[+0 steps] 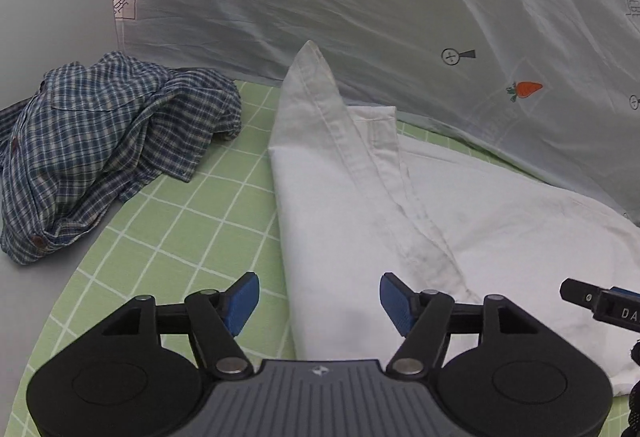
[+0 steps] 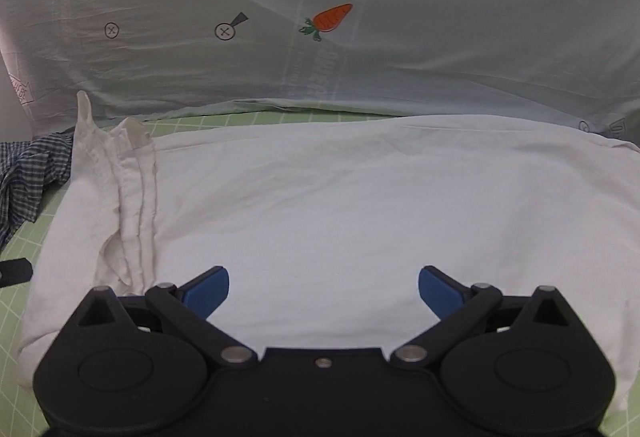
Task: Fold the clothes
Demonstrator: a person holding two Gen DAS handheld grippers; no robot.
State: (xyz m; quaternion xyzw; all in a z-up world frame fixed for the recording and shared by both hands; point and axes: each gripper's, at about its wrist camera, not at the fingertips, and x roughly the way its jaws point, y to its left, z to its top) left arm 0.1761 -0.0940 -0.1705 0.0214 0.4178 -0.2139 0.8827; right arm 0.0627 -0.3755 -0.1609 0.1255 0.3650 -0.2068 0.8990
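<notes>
Left wrist view: left gripper (image 1: pixel 319 303) gapes, empty, over the folded white cotton shirt (image 1: pixel 460 221) on the green grid-patterned mat (image 1: pixel 192 205). Right gripper (image 2: pixel 323 291) likewise spread, gripping nothing.

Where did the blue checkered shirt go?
The blue checkered shirt lies crumpled at the left of the left wrist view, half on the green grid mat, beside the white shirt. In the right wrist view it peeks in at the left edge.
</notes>
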